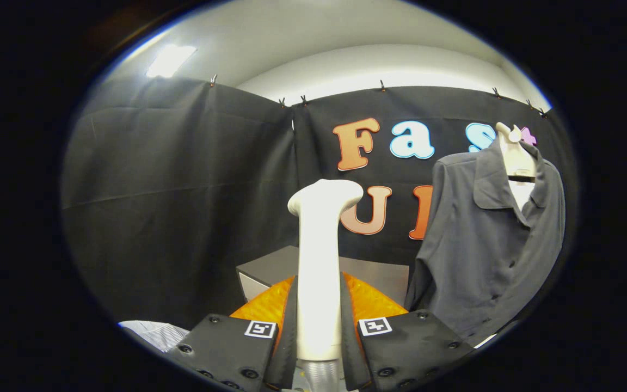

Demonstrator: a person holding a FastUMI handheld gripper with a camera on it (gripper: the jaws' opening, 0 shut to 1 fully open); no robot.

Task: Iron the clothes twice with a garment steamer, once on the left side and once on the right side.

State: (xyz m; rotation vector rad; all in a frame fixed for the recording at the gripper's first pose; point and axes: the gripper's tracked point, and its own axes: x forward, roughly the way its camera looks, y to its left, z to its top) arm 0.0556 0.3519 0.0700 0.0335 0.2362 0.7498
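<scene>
1. Low beside your jaws, a striped cloth (153, 333) lies out of the way of the work.
2. Your gripper (318, 326) is clenched on the garment steamer (320, 261), both fingers pressing its upright handle so the head stands tall, beyond the fingertips, ready to meet fabric.
3. Behind the steamer sits a grey box (275, 272), near the booth wall.
4. Farther along, apart from the steamer, the dark shirt (487, 245) hangs on a pale hanger (515, 155), draped open; neither side appears steamed yet, so you likely swing towards it first.
</scene>
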